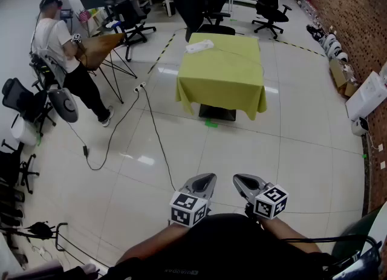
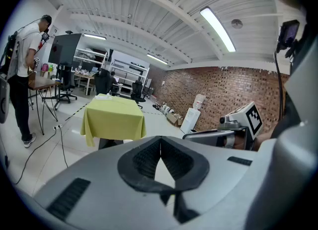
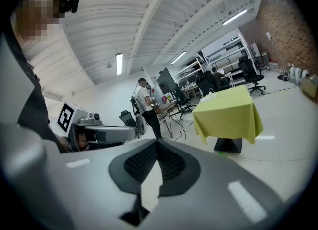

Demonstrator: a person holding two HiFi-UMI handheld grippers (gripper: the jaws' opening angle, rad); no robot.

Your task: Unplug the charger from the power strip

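I am looking at a bright, evenly lit room. Long white fluorescent ceiling tubes [image 2: 217,25] are throwing the light down, and the glossy pale tiled floor [image 1: 242,146] is bouncing it back as white glare patches. The yellow-green cloth-covered counter [image 1: 222,73] is casting only a small soft shadow beneath itself. Both gripper views are bending straight lines hard toward the edges and going black in the corners. The left gripper's grey tongs [image 2: 161,138] and the right gripper's grey tongs [image 3: 157,140] are looking soft, sitting very close to the lens.
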